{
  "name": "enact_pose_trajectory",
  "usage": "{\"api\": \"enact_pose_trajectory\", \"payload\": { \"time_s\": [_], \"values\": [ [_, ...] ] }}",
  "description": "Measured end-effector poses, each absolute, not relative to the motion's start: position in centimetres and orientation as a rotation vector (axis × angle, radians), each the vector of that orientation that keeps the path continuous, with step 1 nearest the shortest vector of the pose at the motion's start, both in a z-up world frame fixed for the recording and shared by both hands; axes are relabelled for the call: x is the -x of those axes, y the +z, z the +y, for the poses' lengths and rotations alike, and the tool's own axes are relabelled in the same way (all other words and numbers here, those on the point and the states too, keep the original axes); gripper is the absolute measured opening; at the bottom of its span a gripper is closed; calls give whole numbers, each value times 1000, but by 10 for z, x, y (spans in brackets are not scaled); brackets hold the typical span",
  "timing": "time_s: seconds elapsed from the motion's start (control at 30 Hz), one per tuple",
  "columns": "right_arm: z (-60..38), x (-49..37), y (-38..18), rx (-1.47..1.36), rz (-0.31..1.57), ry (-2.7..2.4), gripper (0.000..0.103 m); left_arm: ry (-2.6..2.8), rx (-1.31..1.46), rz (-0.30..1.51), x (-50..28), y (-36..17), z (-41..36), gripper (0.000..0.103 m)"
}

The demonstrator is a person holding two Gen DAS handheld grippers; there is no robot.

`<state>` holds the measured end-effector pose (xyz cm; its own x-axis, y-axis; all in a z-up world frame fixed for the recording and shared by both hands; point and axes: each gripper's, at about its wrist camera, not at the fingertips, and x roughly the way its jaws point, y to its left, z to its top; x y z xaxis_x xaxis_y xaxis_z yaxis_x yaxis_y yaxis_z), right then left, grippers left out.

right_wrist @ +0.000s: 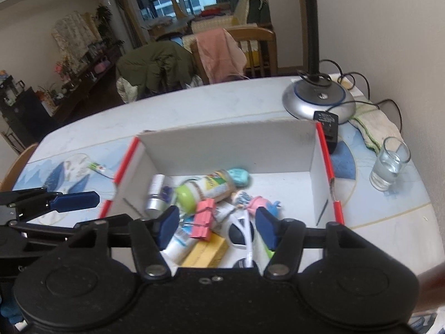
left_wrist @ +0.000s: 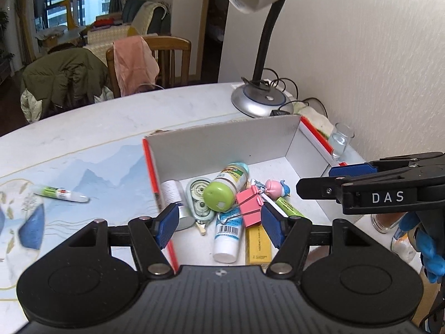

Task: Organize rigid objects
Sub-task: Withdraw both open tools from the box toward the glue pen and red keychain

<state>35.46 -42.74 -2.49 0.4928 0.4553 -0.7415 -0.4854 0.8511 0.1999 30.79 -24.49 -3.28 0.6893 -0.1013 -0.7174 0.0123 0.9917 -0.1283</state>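
Two tongs were seen over the near end of the box [left_wrist: 222, 144], both spread and pinching nothing. Left tongs [left_wrist: 219, 224] were held above the pile, pads apart, clear of the pink clip [left_wrist: 247, 207] and the green-capped bottle [left_wrist: 222, 192]. Right tongs [right_wrist: 217, 226] were likewise held apart above the white sunglasses [right_wrist: 239, 231], no contact seen.

Most rigid items were already gathered inside the box, at its near end. One green tube [left_wrist: 62, 193] was left out on the bench [left_wrist: 111, 128], just left of the box wall.

Likely next step: tube fetched by the left tongs. It should be approached low, gripped across the barrel mid-length, lifted clear of the red rim, then dropped at the empty far end. The glass [right_wrist: 389, 167] and lamp base [right_wrist: 318, 98] beyond the box should be avoided.
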Motion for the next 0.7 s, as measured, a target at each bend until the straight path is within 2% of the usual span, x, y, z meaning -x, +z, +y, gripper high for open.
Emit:
{"api": "enact_pose_trajectory", "payload": {
  "time_s": [0.07,0.13,0.43,0.5,0.53,0.7],
  "values": [
    [-424,-346,-20,46,871,583,64,-67,123,794,-299,-28,-240,73],
    [-420,-337,-15,50,859,595,66,-72,130,782,-291,-24,-234,73],
    [-394,-297,3,29,797,590,85,-79,145,739,-257,-12,-197,74],
    [-387,-286,6,28,784,593,89,-77,147,732,-249,-10,-186,81],
    [-382,-280,6,33,776,597,92,-76,145,728,-246,-9,-180,81],
    [-356,-254,6,36,749,611,93,-78,155,716,-230,-7,-151,81]
  ]
}}
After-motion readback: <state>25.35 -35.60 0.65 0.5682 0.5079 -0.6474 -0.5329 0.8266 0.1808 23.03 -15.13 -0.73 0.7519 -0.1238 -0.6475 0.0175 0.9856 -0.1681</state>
